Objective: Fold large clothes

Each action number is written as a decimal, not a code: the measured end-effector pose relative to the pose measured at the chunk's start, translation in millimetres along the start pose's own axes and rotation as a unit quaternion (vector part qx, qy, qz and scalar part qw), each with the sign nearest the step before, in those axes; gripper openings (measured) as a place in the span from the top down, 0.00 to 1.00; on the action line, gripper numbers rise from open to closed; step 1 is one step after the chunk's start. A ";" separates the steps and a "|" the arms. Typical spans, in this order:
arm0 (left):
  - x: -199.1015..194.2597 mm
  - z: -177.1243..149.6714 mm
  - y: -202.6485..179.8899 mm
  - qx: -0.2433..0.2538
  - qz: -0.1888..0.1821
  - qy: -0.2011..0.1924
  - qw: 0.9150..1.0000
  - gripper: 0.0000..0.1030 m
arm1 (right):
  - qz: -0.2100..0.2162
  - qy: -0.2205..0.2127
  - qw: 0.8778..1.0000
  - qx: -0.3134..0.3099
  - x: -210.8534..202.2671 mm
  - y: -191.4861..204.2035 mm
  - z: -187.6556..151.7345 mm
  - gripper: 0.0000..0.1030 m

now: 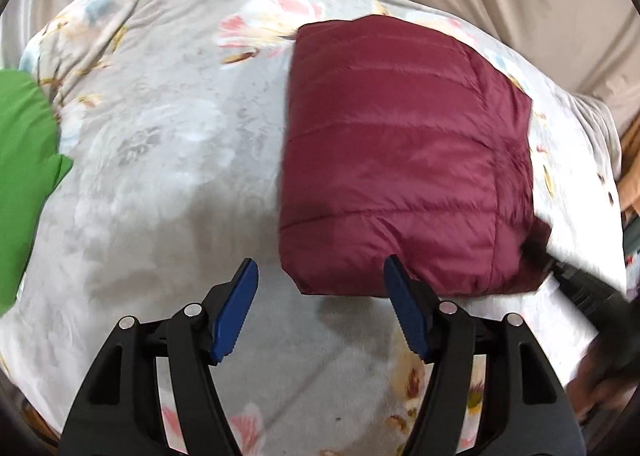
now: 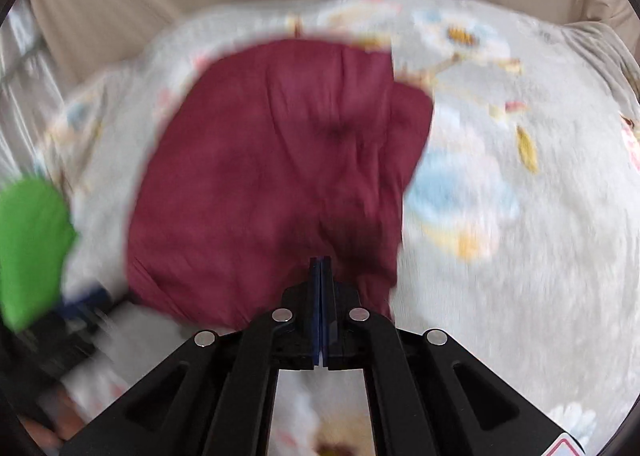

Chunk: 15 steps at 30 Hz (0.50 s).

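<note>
From the left wrist, your left tongs [image 1: 320, 276] hang spread and empty just short of the near edge of the maroon quilted puffer jacket [image 1: 404, 159], which lies folded into a squarish pad on the grey floral fleece blanket [image 1: 160, 159]; a bright green garment [image 1: 24, 183] sits well apart at the left. From the right wrist, blurred, your right tongs [image 2: 321, 262] are pressed together, apparently pinching the jacket's [image 2: 272, 175] near edge. Judging by this, lay that edge flat before letting go, square with the fold.
</note>
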<state>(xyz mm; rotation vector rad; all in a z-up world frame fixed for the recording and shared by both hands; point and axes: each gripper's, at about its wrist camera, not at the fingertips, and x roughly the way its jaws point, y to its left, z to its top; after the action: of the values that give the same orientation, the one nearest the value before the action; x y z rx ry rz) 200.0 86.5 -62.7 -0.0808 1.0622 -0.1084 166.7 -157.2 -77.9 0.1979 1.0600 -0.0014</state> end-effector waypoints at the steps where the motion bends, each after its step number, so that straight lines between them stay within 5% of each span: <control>1: 7.5 0.3 -2.0 0.006 0.008 0.011 1.000 0.39 | -0.005 0.009 1.000 0.002 9.2 -2.1 -2.9 1.00; 6: 25.3 -2.2 -8.7 0.026 0.024 0.020 0.999 0.37 | -0.017 0.028 0.999 0.002 40.3 -9.4 -2.0 1.00; 15: 12.6 -5.7 -17.7 0.029 0.036 0.012 0.999 0.39 | -0.036 -0.022 0.999 -0.004 -13.2 -5.9 -3.2 1.00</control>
<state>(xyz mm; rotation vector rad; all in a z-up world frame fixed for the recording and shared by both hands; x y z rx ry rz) 200.2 67.3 -74.3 0.0106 1.0832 -0.0756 156.9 -163.7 -69.0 0.1509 1.0235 -0.0662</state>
